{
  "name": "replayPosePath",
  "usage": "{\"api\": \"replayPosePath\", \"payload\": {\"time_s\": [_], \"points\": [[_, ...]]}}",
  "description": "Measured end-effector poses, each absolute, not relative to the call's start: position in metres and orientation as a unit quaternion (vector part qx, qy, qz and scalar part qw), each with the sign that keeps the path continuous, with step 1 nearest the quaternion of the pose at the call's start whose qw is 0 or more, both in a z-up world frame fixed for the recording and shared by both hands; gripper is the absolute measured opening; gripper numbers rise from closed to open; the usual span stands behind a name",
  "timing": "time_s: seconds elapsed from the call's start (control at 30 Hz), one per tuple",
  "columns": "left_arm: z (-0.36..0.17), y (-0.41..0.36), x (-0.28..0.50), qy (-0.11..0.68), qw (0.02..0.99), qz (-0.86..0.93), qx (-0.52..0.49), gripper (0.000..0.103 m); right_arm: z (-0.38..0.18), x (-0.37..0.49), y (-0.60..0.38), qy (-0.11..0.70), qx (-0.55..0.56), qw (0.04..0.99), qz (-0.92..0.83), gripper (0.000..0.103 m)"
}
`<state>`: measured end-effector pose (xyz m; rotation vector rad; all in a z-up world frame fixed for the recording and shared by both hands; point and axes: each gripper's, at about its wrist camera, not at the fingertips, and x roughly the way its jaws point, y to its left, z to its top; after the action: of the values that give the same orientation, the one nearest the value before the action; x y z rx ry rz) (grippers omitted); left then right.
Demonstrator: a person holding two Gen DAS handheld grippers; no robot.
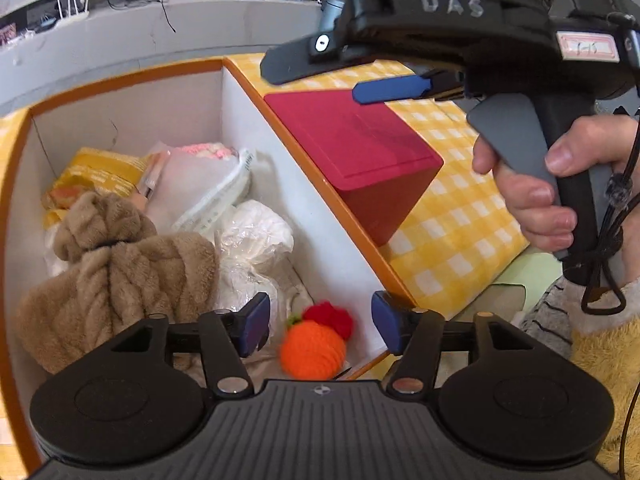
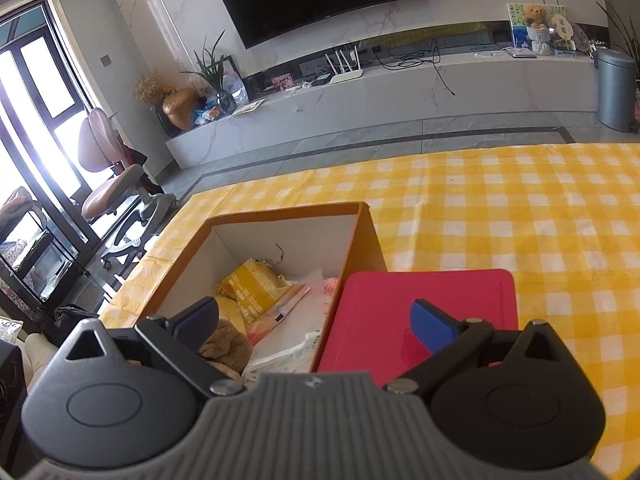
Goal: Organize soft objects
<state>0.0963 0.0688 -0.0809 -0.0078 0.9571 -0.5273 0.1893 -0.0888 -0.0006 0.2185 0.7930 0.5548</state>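
From my left wrist, my left gripper (image 1: 320, 326) hangs released over the orange box (image 1: 304, 160), above a crocheted orange fruit (image 1: 312, 354) at lower centre. A brown plush wrap (image 1: 120, 276) and white bags (image 1: 256, 236) crowd the left; my right hand (image 1: 532, 196) fills the right edge.

From my right wrist, my right gripper (image 2: 316, 320) gapes, empty, straddling the box wall and the red block (image 2: 424, 300) on the checked bench (image 2: 520, 208).

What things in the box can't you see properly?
- Left wrist view: the brown fluffy thing's near end is hidden behind the left gripper.
- Same view: the white bags cover whatever lies underneath.
- Right wrist view: the red box and the right gripper hide the orange box's near side; the knitted orange ball is out of sight there.
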Motion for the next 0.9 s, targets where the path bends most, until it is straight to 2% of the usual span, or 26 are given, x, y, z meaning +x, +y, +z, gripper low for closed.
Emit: {"api": "replayPosePath", "payload": {"time_s": [0.2,0.23,0.27,0.3,0.33,0.37,0.43,0.6,0.7,0.9], "points": [[-0.058,0.076,0.092,0.406,0.893,-0.195,-0.015,0.069,0.003,0.187,-0.091,0.373,0.105,0.882,0.267,0.100],[-0.058,0.078,0.093,0.392,0.902,-0.182,-0.015,0.065,0.004,0.187,-0.093,0.371,0.108,0.883,0.266,0.100],[-0.059,0.079,0.098,0.383,0.908,-0.169,-0.016,0.058,0.005,0.187,-0.094,0.370,0.112,0.883,0.265,0.100],[-0.062,0.080,0.103,0.381,0.913,-0.148,-0.019,0.037,0.005,0.187,-0.095,0.369,0.114,0.884,0.264,0.100],[-0.065,0.082,0.109,0.380,0.916,-0.125,-0.022,0.027,0.005,0.188,-0.096,0.369,0.116,0.884,0.264,0.100],[-0.068,0.085,0.114,0.377,0.919,-0.111,-0.028,0.025,0.005,0.187,-0.096,0.369,0.117,0.884,0.263,0.100],[-0.074,0.090,0.126,0.380,0.919,-0.099,-0.041,0.007,0.003,0.187,-0.097,0.371,0.118,0.883,0.264,0.100],[-0.088,0.080,0.137,0.428,0.898,-0.098,-0.004,0.005,0.001,0.189,-0.098,0.376,0.122,0.880,0.264,0.100],[-0.098,0.078,0.137,0.457,0.883,-0.103,-0.017,0.005,0.001,0.189,-0.098,0.379,0.122,0.878,0.265,0.100],[-0.102,0.061,0.131,0.456,0.884,-0.105,0.015,0.000,0.000,0.190,-0.104,0.385,0.123,0.879,0.253,0.100]]}}
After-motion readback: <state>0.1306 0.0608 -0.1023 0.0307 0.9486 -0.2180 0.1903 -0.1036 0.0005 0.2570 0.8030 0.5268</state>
